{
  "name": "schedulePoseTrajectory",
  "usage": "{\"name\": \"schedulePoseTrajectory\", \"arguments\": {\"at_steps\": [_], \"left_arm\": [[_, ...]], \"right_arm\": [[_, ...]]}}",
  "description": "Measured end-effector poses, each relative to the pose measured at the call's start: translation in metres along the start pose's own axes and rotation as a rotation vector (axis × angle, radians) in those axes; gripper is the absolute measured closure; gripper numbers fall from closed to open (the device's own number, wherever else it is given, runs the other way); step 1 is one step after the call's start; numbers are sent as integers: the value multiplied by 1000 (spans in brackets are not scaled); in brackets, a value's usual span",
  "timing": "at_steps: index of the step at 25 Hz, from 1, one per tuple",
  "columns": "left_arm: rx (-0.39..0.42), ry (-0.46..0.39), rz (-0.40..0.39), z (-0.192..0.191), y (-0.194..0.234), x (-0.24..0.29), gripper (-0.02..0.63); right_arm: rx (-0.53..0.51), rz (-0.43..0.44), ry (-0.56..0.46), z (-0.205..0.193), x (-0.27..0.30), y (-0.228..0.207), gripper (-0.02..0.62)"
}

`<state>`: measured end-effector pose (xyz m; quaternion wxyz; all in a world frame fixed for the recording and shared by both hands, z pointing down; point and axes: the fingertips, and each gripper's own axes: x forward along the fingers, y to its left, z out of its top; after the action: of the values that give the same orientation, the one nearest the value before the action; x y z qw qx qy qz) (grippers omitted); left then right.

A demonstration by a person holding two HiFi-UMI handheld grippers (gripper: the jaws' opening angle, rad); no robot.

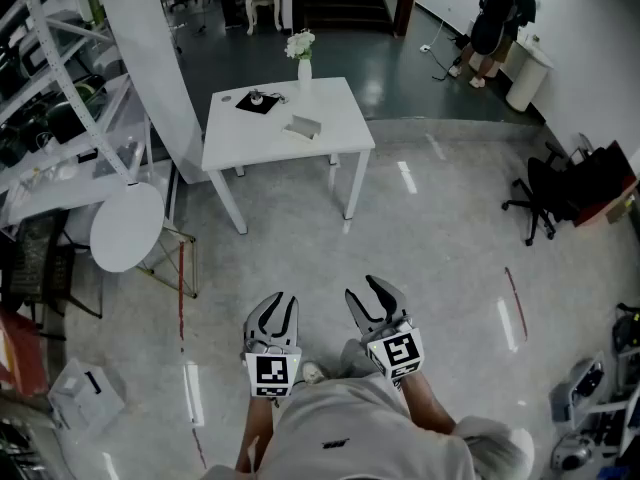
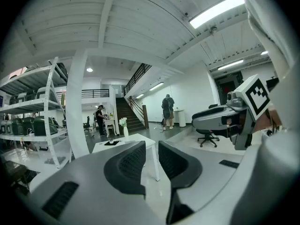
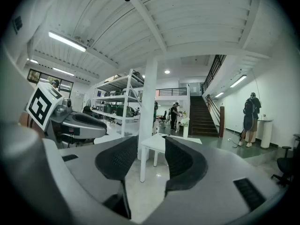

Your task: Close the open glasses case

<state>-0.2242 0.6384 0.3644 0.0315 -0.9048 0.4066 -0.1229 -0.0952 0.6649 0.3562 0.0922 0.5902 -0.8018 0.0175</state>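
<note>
Left gripper (image 1: pixel 272 313) and right gripper (image 1: pixel 376 303) both open, empty, held low. Case (image 1: pixel 303 126), likely the small grey thing, far ahead on the table (image 1: pixel 340 103), lying sideways. Right gripper a little nearer. Best to walk up first.

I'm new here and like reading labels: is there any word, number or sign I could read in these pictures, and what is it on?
No words or numbers can be read anywhere.
The left gripper and right gripper each carry a black-and-white square pattern, not letters.
The person's shirt has a small dark mark, too small to read.
</note>
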Motion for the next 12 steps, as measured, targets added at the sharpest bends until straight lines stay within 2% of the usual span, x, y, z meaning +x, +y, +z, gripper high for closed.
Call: {"name": "schedulePoseTrajectory", "arguments": {"at_steps": [3, 7, 12], "left_arm": [[-4, 8, 10, -2, 3, 3, 506], [-20, 13, 15, -4, 11, 15, 506], [-26, 22, 17, -3, 18, 47, 506]], "right_arm": [[26, -3, -4, 2, 6, 0, 410], [8, 22, 4, 2, 25, 1, 410], [4, 19, 4, 2, 54, -25, 410]]}}
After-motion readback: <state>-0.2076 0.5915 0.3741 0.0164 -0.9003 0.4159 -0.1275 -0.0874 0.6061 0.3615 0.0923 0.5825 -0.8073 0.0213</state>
